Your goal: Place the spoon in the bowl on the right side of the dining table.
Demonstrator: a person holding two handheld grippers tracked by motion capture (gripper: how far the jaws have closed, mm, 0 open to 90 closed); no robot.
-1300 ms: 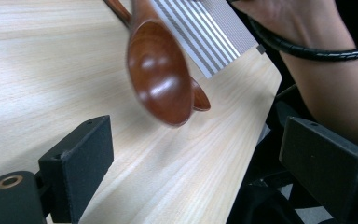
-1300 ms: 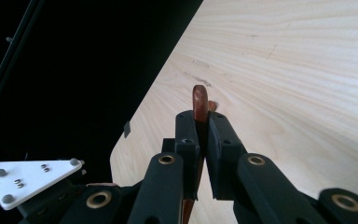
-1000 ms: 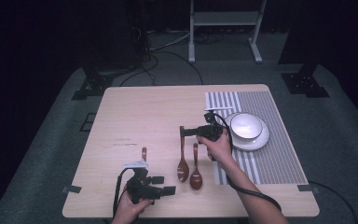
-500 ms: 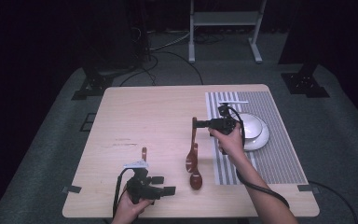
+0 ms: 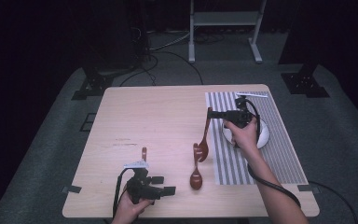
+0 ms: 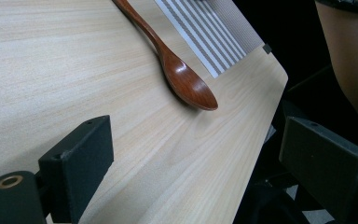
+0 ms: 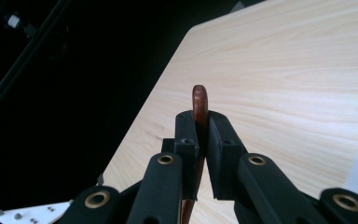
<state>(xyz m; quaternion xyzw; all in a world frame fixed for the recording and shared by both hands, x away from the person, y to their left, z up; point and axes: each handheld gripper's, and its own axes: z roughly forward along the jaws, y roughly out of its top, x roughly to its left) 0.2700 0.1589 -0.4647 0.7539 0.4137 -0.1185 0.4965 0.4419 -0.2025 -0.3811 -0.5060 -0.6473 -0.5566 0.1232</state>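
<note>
Spoon (image 5: 203, 140) of dark wood hangs from my right tongs (image 7: 201, 135), pinched at the handle tip, bowl down above the table (image 5: 158, 116). I judge it light, stiff and smooth-lacquered, so likely to swing; gripping nearer mid-handle would steady it. My left tongs (image 6: 200, 154) stand spread, resting low, with nothing between them.

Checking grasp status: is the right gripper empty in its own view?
No, the right gripper has its jaws clamped on a brown wooden spoon handle.
</note>
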